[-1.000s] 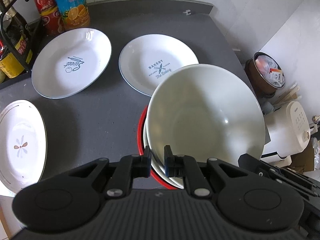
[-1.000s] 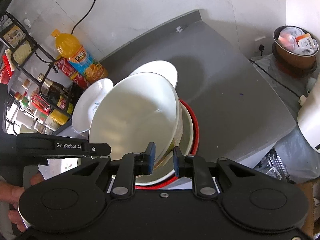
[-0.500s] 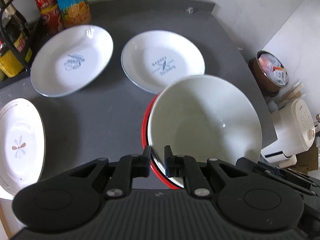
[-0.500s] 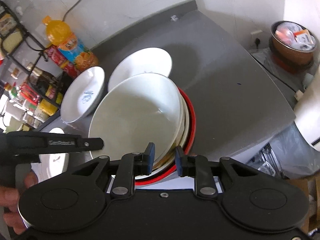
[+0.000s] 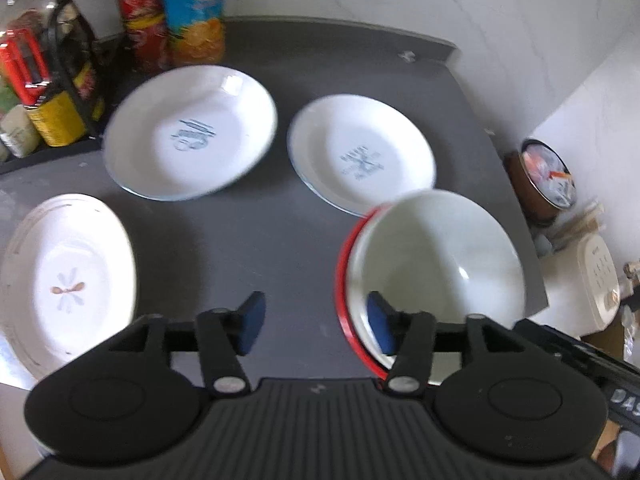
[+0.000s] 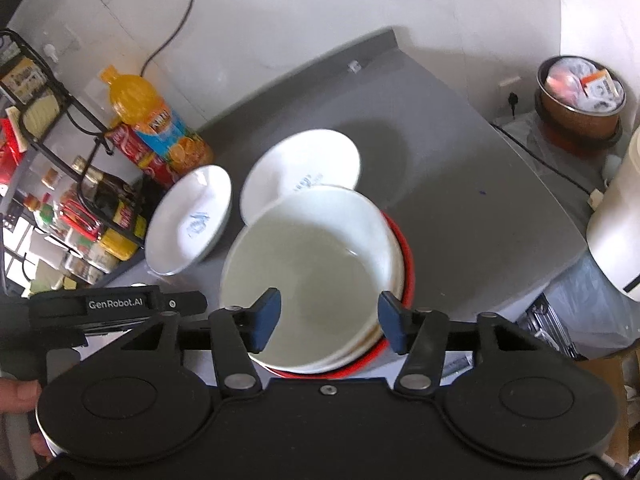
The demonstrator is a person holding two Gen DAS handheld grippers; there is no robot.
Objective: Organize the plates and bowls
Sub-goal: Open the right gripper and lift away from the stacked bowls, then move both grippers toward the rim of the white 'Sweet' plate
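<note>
We find the white bowl [image 6: 316, 276] nested in a stack near the front right corner of the grey counter [image 5: 256, 236]; beneath it sits at least one more white bowl, and a red rim [image 5: 343, 280] shows at the bottom of the stack. The stack rests on the counter with neither gripper touching it. The left gripper [image 5: 316, 322] stands wide open, its blue pads spread, the right-hand pad just in front of the stack's near edge and the left-hand pad over bare counter. The right gripper [image 6: 329, 320] is likewise wide open, its two pads on either side of the bowl's near rim but clear of it. Behind the stack lies a white plate with blue lettering [image 5: 360, 160], its near edge tucked just beside the red rim. To its left lies a second lettered plate [image 5: 192, 136], and nearer the left front edge a third plate with a small flower motif [image 5: 68, 280]; the three are apart from one another. At the back left corner we note an orange juice bottle [image 6: 154, 124], red cans [image 5: 140, 16], and a black wire rack [image 6: 52, 92] holding jars and bottles. A hand [image 6: 20, 394] shows at the lower left of the right wrist view, by the left gripper's body. Off the counter's right side stands a brown pot [image 6: 580, 96] and a white appliance [image 5: 596, 280]. Both views are somewhat blurred.
</note>
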